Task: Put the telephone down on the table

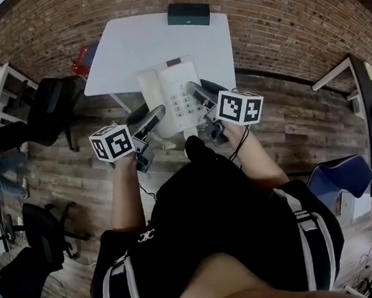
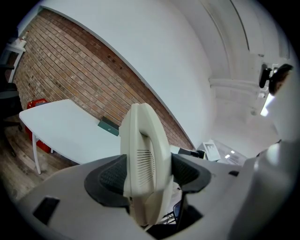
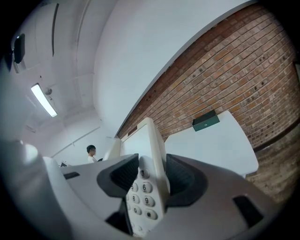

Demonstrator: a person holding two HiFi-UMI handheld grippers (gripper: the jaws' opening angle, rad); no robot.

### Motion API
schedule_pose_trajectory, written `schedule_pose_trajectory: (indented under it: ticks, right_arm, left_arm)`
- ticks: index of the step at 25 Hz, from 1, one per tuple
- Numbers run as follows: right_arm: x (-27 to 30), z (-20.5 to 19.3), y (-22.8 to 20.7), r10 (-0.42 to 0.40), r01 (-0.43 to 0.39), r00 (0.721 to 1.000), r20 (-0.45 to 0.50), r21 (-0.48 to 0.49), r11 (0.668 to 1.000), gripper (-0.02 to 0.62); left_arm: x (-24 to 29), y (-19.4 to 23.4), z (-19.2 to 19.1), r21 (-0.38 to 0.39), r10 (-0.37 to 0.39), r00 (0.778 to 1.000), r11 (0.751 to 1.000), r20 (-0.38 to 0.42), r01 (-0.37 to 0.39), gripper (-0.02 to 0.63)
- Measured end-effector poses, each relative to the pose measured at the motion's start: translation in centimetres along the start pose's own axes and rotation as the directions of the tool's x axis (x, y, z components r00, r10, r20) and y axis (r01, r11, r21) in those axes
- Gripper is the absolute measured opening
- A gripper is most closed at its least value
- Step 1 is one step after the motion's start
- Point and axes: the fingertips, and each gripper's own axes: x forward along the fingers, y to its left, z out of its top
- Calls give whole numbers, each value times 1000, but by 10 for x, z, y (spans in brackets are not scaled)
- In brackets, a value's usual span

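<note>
A cream desk telephone (image 1: pixel 171 95) with a keypad is held in the air between both grippers, in front of the near edge of the white table (image 1: pixel 130 45). My left gripper (image 1: pixel 155 118) is shut on the telephone's left side, where the handset (image 2: pixel 143 164) stands upright between the dark pads. My right gripper (image 1: pixel 195 93) is shut on the telephone's right edge (image 3: pixel 149 187), with the number keys showing between its pads. The table (image 2: pixel 61 131) lies beyond and below the telephone in both gripper views.
A dark green box (image 1: pixel 188 14) lies at the table's far edge by the brick wall. A red item (image 1: pixel 85 56) sits on the floor left of the table. Black office chairs (image 1: pixel 48 112) stand at the left, a blue chair (image 1: pixel 342 176) at the right. A person (image 3: pixel 91 152) stands far off.
</note>
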Motion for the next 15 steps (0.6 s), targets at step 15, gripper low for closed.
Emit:
schedule_pose_trajectory:
  ticks: [15]
  right_arm:
    - [62,28,-46,1,-1,1000,3,11,1000,160]
  left_arm:
    - [49,56,37,10,0,1000,1000,-27,0,299]
